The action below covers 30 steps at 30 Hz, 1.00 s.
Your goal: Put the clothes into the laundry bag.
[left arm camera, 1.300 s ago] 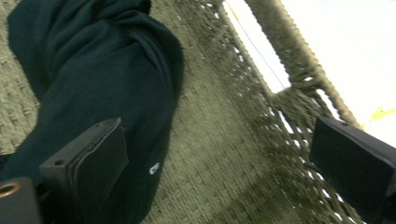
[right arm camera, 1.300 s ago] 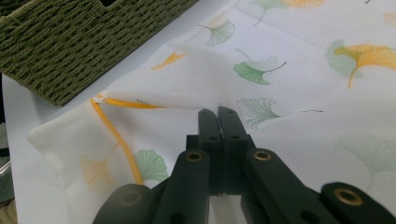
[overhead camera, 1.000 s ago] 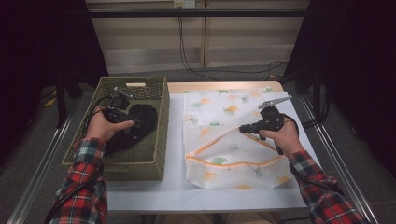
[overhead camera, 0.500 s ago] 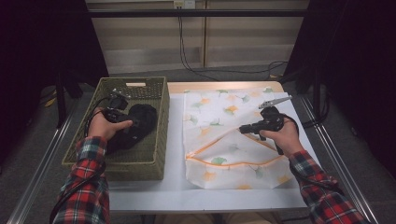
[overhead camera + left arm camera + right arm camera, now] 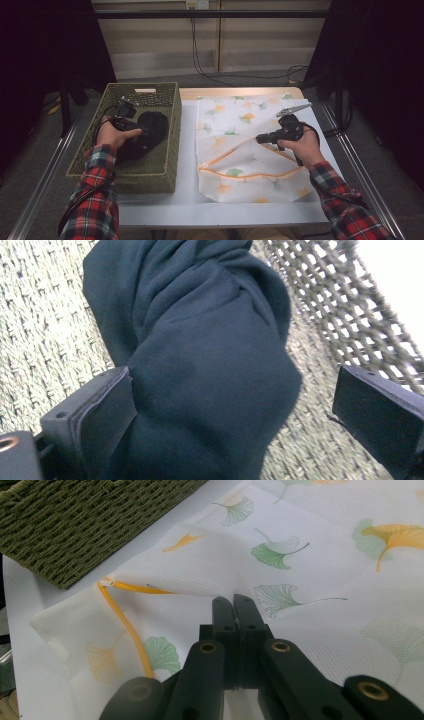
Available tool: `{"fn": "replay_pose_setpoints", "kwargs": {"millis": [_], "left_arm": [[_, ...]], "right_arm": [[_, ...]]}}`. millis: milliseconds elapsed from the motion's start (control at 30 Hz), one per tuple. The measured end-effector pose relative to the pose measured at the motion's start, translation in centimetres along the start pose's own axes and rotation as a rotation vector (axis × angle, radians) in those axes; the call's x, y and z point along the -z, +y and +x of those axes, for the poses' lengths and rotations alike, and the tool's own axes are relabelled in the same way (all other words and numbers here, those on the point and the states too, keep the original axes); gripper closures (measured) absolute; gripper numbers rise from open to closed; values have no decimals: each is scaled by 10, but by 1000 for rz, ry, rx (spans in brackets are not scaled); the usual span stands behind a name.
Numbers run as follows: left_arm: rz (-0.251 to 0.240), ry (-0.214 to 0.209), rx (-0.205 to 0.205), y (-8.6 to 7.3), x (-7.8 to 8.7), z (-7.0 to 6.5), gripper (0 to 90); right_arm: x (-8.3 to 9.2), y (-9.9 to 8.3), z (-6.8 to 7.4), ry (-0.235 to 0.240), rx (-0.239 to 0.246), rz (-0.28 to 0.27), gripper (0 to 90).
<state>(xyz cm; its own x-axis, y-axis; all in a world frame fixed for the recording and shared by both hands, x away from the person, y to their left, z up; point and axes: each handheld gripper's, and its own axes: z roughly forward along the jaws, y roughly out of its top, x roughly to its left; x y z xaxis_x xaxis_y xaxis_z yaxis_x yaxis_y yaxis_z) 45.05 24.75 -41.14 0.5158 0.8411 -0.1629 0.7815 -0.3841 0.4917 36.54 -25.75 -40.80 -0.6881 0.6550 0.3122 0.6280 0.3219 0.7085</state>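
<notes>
Left hand-held gripper point(image 5: 235, 405) wide around dark garment point(image 5: 200, 365), basket wall point(image 5: 345, 320) close; right hand-held gripper point(image 5: 234, 605) pinching mesh bag point(image 5: 320, 570).

From above, my left claw point(image 5: 131, 131) is too small and dark against the dark garment point(image 5: 145, 137) to tell how its jaws stand. In my left claw view the garment point(image 5: 200, 365) runs off the top and bottom edges and covers much of the basket point(image 5: 45, 335) floor. Where my right claw point(image 5: 234, 605) pinches, the tips hide the fold of the mesh bag point(image 5: 320, 580).
</notes>
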Motion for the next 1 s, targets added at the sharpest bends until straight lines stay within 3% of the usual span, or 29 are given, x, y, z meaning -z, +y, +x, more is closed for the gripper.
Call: {"fn": "replay_pose_setpoints", "kwargs": {"millis": [367,700,1000], "left_arm": [[3,7,41,-4,-18,9,20],[13,17,44,-9,-30,12,10],[61,54,33,-11,-36,12,109]], "right_arm": [[-1,0,0,-1,5,5,900],[1,0,0,-1,6,-1,900],[2,0,0,-2,2,-5,900]]}}
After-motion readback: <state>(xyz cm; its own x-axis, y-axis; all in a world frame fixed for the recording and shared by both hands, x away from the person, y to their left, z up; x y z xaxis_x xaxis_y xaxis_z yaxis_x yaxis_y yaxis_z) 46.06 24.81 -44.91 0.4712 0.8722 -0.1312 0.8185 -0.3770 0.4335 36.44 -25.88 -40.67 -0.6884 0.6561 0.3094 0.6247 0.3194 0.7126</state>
